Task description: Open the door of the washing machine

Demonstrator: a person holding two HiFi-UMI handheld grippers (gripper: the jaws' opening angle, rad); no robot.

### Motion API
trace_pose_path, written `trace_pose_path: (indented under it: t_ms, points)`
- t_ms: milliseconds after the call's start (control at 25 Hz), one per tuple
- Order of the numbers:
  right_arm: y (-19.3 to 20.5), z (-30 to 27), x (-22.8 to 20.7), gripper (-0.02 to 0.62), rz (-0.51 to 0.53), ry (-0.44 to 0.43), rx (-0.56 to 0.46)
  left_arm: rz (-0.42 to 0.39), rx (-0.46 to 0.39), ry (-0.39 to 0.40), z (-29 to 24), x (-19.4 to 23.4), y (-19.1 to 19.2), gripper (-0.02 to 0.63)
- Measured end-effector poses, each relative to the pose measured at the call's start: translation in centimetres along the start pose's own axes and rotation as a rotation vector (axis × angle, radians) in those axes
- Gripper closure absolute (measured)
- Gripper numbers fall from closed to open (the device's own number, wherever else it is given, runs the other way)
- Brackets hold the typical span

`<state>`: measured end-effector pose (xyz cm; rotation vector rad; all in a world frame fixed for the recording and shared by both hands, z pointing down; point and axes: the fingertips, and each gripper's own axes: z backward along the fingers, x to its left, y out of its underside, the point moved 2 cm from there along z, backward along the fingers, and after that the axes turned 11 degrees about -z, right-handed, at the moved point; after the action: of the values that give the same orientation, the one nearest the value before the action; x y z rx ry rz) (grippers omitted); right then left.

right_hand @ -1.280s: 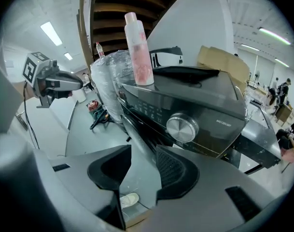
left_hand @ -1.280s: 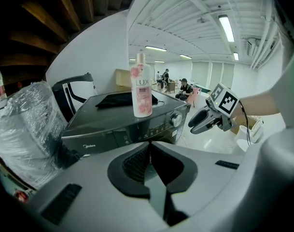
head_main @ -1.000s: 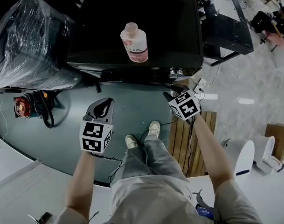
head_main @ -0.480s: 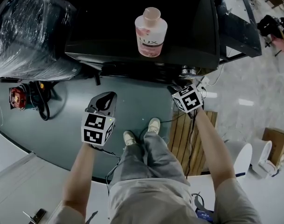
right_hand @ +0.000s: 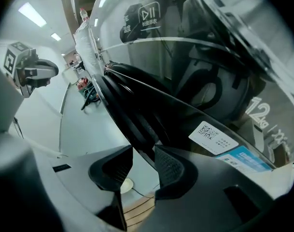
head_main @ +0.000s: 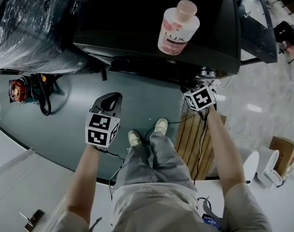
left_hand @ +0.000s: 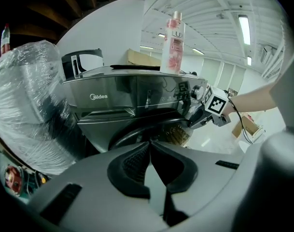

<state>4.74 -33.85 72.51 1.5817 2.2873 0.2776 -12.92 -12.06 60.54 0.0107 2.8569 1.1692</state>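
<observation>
The dark washing machine (head_main: 137, 18) fills the top of the head view, with a pink bottle (head_main: 178, 28) standing on its lid. My right gripper (head_main: 194, 88) is at the machine's front right corner. In the right gripper view the round door's black rim (right_hand: 132, 115) runs between the jaws of the right gripper (right_hand: 144, 161). They are closing, and a gap still shows beside the pads. My left gripper (head_main: 109, 103) hangs over the grey floor in front of the machine, apart from it. The left gripper (left_hand: 150, 146) has its tips together with nothing held. The door (left_hand: 137, 134) is shut.
A bulky plastic-wrapped thing (head_main: 35, 28) stands to the left of the machine. A red tool with black cables (head_main: 19, 91) lies on the floor below it. A wooden pallet (head_main: 192, 139) is under the right arm. The person's shoes (head_main: 147, 132) stand between the grippers.
Both grippers have sunk and come closer to the machine's front. The right one has reached the door's rim. The left stays shut.
</observation>
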Motion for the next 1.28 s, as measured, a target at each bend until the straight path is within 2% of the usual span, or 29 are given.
trace_pose_path:
  t_ms: [240,440,760,1000,1160,1280]
  points:
    - [2.4,0.2,2.6,0.436,-0.036,-0.030,0.050,0.005,0.023,-0.013,1.1,0.2,2.0,0.578]
    - [5.8,0.7,5.0,0.437,-0.141,-0.008,0.123,0.037,0.046,-0.028,2.5,-0.2,4.5,0.578]
    - [9.6,0.6,10.8,0.433,-0.262,-0.051,0.186,0.085,0.109,-0.003,5.8,-2.4,10.4,0.578]
    - [12.1,0.3,16.1,0.430,-0.348,-0.081,0.228,0.138,0.146,-0.001,8.9,-3.5,15.3,0.578]
    - [13.5,-0.3,20.3,0.426,-0.413,-0.101,0.240,0.198,0.141,-0.016,11.1,-3.7,17.5,0.578]
    - [14.4,-0.7,23.7,0.423,-0.415,-0.126,0.247,0.233,0.138,-0.034,12.8,-3.9,19.2,0.578]
